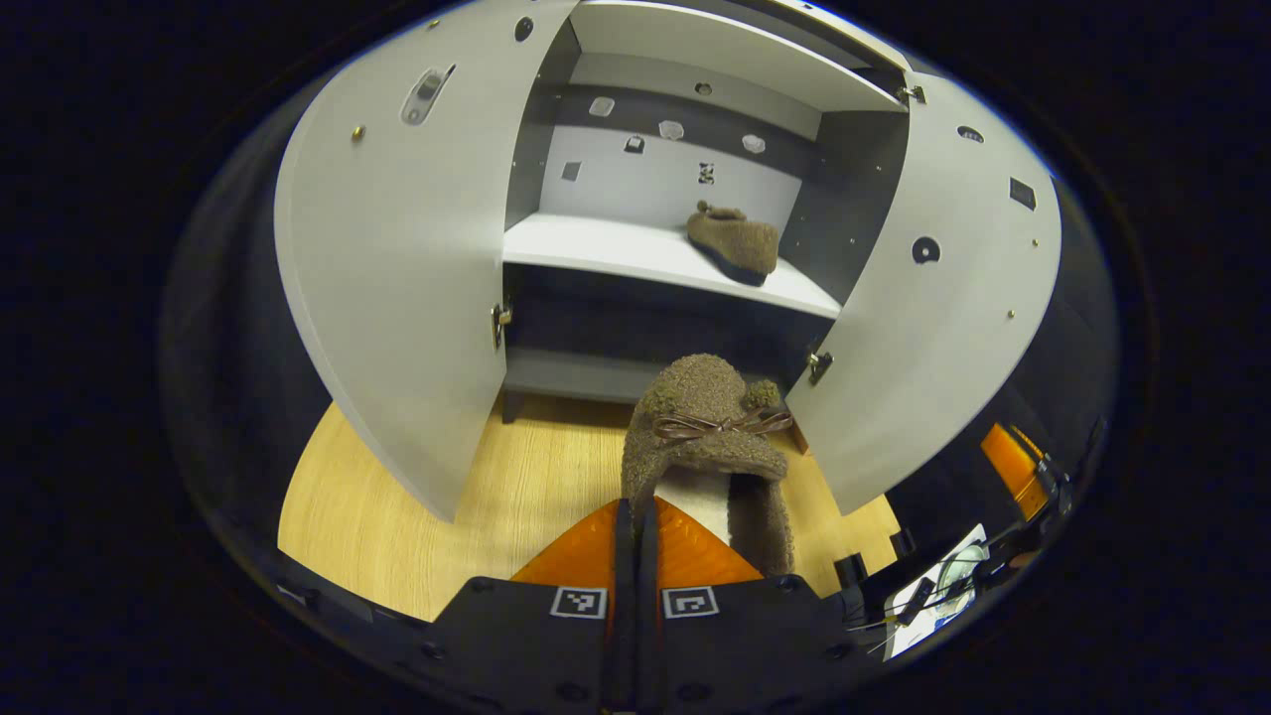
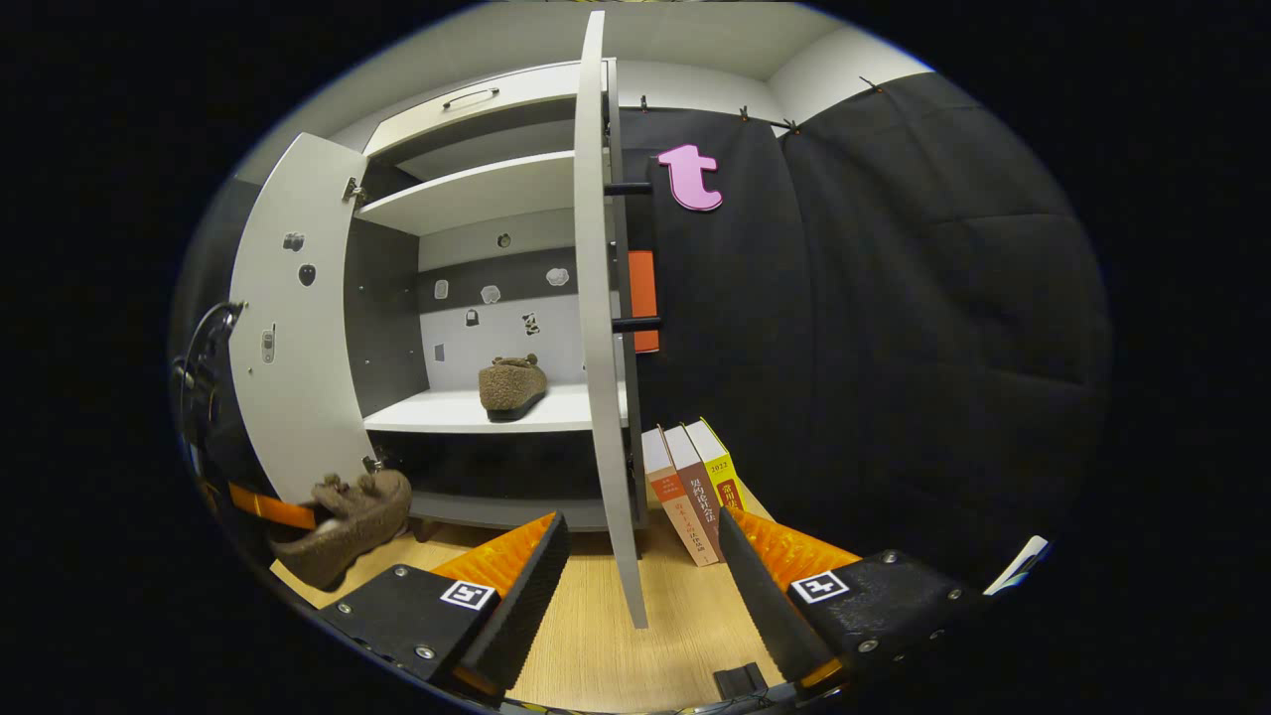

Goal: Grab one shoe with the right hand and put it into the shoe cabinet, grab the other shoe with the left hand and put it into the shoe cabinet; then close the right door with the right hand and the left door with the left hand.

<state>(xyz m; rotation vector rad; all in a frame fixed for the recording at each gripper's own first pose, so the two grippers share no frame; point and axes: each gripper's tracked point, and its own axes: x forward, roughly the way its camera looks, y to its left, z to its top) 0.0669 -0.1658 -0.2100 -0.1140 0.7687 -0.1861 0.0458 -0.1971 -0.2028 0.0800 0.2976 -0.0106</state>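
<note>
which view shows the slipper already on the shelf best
The left gripper view: the slipper on the shelf sits near centre, seen head-on between both open doors. The right gripper view shows it smaller, from the side, beside the right door's edge.

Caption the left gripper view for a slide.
Left gripper carries a fuzzy brown slipper toward the open cabinet, its mate already shelved.

Even overhead light is brightening the shoe cabinet [image 1: 655, 248] shelves and doors, while the recess under its middle shelf is lying in deep shadow. Fisheye distortion is bowing the cabinet's doors toward the edges. Focus is staying sharp throughout both views.
</note>
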